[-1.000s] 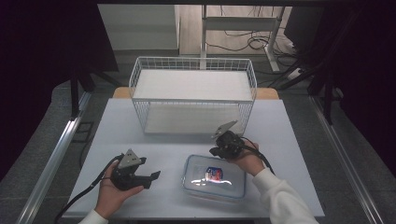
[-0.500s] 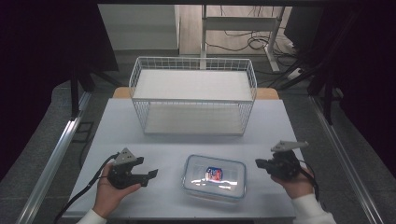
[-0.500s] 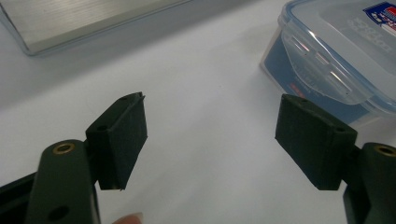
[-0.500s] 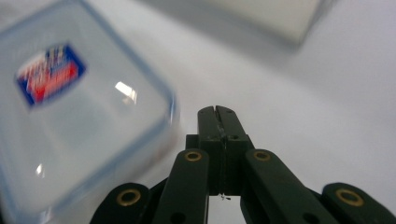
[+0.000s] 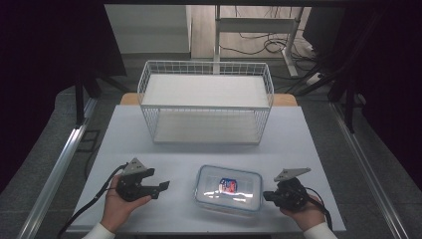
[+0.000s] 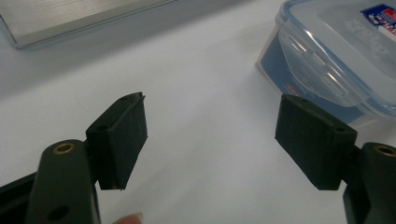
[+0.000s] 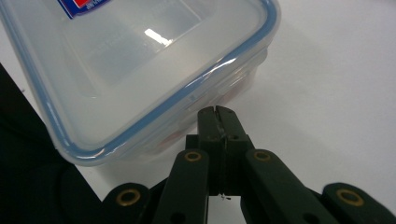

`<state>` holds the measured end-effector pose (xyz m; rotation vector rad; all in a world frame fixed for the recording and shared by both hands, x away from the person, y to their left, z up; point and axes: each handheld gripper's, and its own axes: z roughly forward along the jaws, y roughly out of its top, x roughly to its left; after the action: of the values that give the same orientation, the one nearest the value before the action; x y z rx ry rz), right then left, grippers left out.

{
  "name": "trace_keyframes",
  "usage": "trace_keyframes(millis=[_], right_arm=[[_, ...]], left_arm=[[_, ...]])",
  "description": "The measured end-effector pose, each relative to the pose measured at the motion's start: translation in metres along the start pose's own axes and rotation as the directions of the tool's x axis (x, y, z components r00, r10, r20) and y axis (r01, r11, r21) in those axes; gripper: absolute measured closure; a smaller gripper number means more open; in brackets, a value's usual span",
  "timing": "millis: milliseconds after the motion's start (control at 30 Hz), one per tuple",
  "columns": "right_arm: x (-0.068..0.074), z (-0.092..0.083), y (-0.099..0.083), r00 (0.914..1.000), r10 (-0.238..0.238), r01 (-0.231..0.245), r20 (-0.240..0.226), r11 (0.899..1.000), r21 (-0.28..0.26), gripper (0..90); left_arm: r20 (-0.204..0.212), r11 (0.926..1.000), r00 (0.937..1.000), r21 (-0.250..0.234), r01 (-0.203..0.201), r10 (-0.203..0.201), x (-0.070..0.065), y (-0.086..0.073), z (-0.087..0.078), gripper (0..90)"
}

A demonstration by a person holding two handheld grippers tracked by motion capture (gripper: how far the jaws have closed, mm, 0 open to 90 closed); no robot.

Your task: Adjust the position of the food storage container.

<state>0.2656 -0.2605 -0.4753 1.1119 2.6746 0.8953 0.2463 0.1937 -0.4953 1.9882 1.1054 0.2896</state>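
high view: two grippers flank a lidded box on the white table

high view cuts both forearms off at the bottom edge, so just the hands and a bit of pale sleeve show. the label on the lid of the clear plastic container is too small to read; it shows red and blue. in the left gripper view the container runs off the right and top edges. in the right gripper view it is cropped at the top and left, and a dark shape in the lower left corner cannot be made out. what is inside the box is hard to tell through the cloudy lid.

the left hand holds the left gripper low on the near left of the table, pointing right toward the container and well apart from it. its jaws stand wide apart with nothing between them; the left gripper frames bare white table, and a fingertip edges in at the bottom.

the right hand holds the right gripper on the near right, pointing left, just beside the container's right end. in the right gripper view the right gripper has its jaws pressed together, empty, their tips close to the box's blue-rimmed side; whether they touch it is unclear.

the container sits near the table's front edge, between the two grippers. a white wire basket stands at the far side.
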Motion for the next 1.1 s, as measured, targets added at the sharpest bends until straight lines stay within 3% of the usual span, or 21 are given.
trace_keyframes(millis=[133,433,700,800,867,967,1100], right_arm=[[0.0,0.003,0.003,0.9999,0.011,-0.011,-0.006,1.0,0.001,89.0],[0.01,0.033,0.037,0.9993,-0.028,0.027,-0.023,0.999,-0.019,89.0],[0.018,0.05,0.06,0.9952,-0.095,0.094,-0.023,0.995,-0.013,88.9],[0.018,0.049,0.059,0.9956,-0.091,0.09,-0.02,0.995,-0.03,89.0],[0.015,0.04,0.057,0.9973,-0.074,0.074,0.002,0.995,-0.073,88.9],[0.013,0.028,0.049,0.9987,-0.048,0.05,0.019,0.991,-0.128,88.9],[0.012,0.013,0.037,0.9997,-0.025,0.026,0.005,0.984,-0.178,88.9]], left_arm=[[-0.003,1.0,1.0,0.001,-0.005,0.005,0.0,0.0,-0.001,25.0],[-0.017,0.9993,0.9996,-0.029,0.022,-0.023,0.004,0.003,-0.007,24.9],[-0.015,0.9994,0.9997,-0.027,0.02,-0.021,0.004,0.001,-0.007,24.9],[-0.019,0.9993,0.9995,-0.028,0.023,-0.024,0.004,0.001,-0.008,24.9],[-0.018,0.9994,0.9996,-0.026,0.023,-0.024,0.005,0.0,-0.008,24.9],[0.015,0.9985,0.9991,-0.038,0.039,-0.038,0.003,0.001,-0.008,24.9],[0.01,0.9988,0.9994,-0.035,0.034,-0.034,0.003,0.0,-0.009,25.0]])
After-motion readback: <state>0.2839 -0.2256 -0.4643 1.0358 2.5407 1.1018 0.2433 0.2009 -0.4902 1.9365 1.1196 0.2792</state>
